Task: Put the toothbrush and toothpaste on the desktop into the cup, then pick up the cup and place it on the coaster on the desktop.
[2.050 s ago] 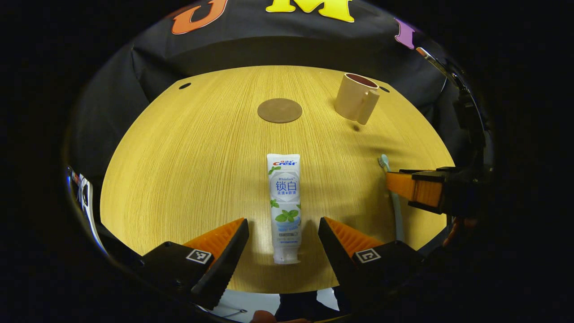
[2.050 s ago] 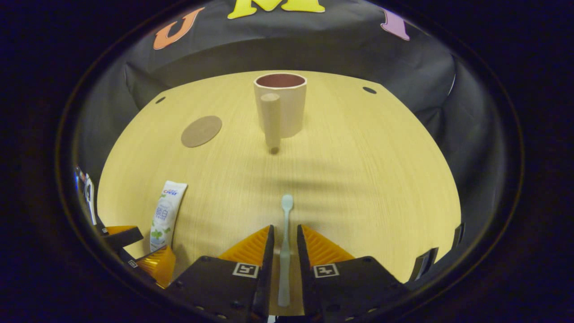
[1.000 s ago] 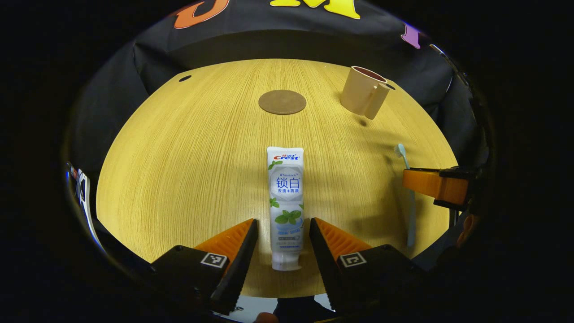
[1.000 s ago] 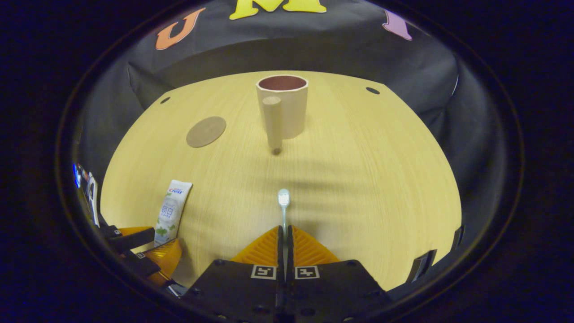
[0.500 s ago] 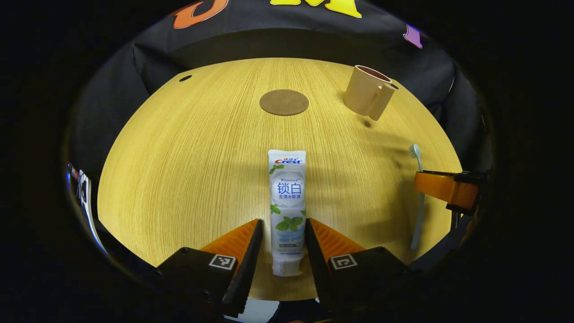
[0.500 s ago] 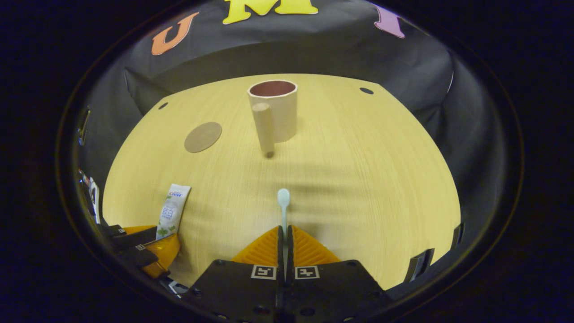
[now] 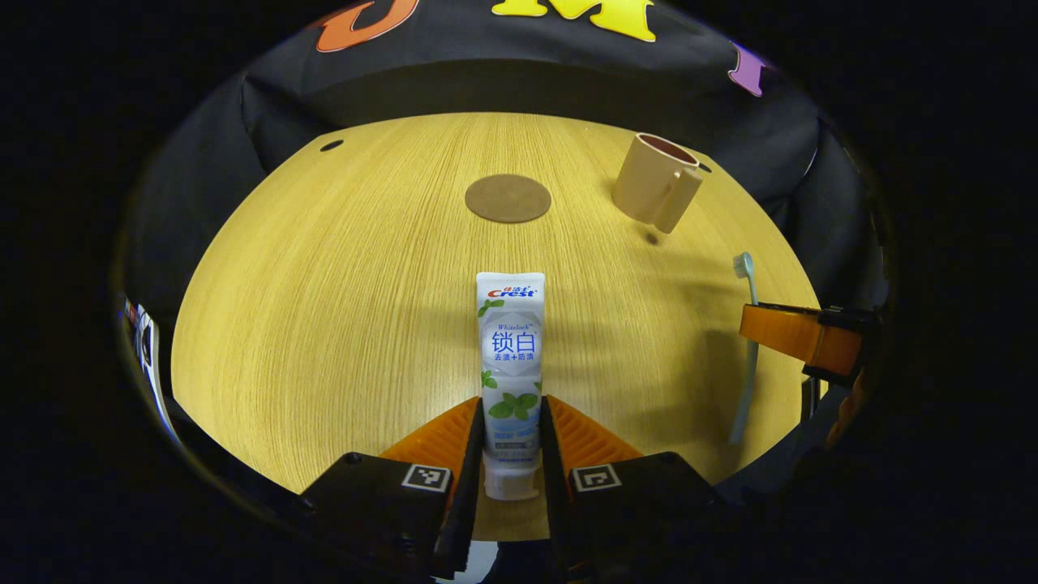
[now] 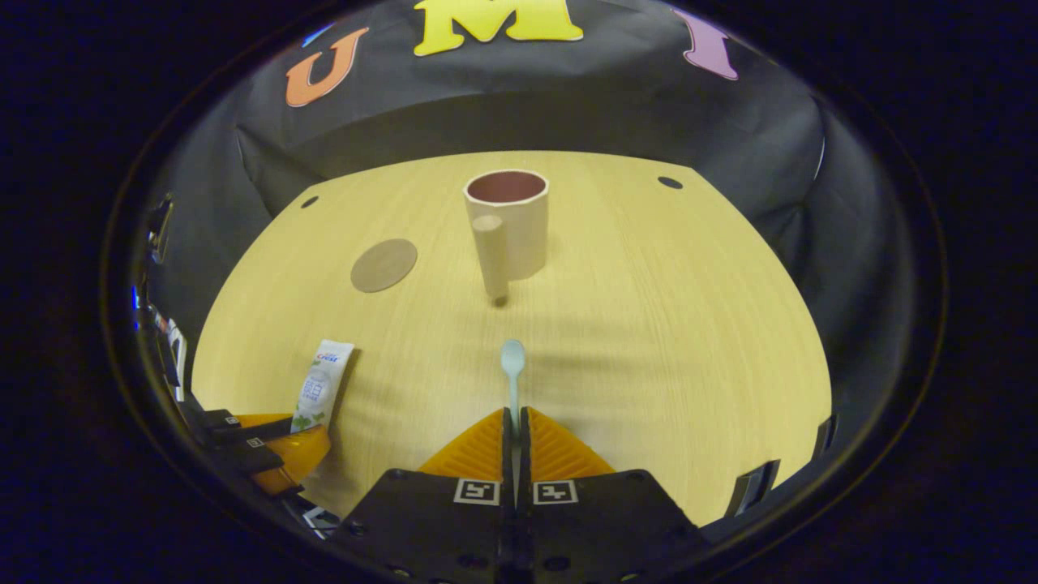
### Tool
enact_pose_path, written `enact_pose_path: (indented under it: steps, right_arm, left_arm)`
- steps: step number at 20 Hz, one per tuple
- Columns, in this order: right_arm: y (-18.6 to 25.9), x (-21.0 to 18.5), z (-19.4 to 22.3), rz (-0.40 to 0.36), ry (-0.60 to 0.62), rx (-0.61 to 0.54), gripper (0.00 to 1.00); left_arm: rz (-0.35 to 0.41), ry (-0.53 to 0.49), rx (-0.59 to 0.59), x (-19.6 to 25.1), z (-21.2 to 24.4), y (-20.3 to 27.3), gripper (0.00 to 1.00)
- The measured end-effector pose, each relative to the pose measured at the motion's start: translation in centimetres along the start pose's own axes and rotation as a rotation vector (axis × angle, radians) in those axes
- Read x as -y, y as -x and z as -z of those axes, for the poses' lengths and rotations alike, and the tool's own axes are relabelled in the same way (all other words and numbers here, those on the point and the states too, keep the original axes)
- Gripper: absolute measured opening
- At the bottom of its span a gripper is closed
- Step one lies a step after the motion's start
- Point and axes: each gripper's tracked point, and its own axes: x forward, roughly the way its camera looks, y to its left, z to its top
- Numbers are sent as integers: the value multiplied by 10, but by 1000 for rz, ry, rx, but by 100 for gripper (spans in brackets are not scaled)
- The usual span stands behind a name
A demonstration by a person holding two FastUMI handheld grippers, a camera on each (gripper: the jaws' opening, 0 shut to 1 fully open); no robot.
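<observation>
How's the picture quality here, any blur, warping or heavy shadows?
Left gripper view: sharp, the table edge bows from fisheye warping, soft shadows beside the toothpaste. Right gripper view: softer, slightly blurred wood grain, a small shadow under the cup handle.

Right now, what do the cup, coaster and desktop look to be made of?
Cup: matte beige, darker reddish inside; likely plastic or ceramic, no glare. Coaster: thin flat brown disc, dull; maybe cork or fibreboard. Desktop: light wood grain lines, probably laminate.

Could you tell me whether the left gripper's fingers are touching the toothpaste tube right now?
Touching. In the left gripper view, both fingers press against the sides of the toothpaste tube near its cap, with no gap showing.
</observation>
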Motion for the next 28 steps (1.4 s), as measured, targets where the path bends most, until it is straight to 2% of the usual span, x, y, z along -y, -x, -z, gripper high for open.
enact_pose_path:
  steps: [1, 4, 5, 8, 9, 12, 16, 22, 28]
  right_arm:
    - [5, 0, -7, -4, -3, 19, 0]
    - [20, 1, -41, -19, -15, 100, 3]
    - [26, 2, -58, -27, -21, 135, 0]
    - [40, 4, -113, -49, -46, 243, 3]
    - [44, 3, -131, -61, -53, 276, 0]
    - [52, -2, -186, -94, -54, 397, 0]
    - [46, -16, -246, -176, -75, 540, 0]
    - [27, -36, -292, -253, -74, 652, 0]
    - [-17, -33, -301, -230, -34, 674, 0]
  left_arm:
    - [5, 6, 22, 2, -8, 5, 40]
    - [9, 16, 98, 3, -34, 21, 41]
    - [8, 15, 132, 3, -44, 26, 41]
    - [-6, 10, 234, 0, -74, 42, 40]
    - [-8, 12, 262, 0, -84, 47, 40]
    - [-25, 20, 344, -4, -108, 66, 40]
    - [-57, 25, 409, -12, -125, 77, 40]
    - [-96, 68, 432, -21, -129, 83, 40]
    - [-130, 59, 466, -27, -145, 85, 40]
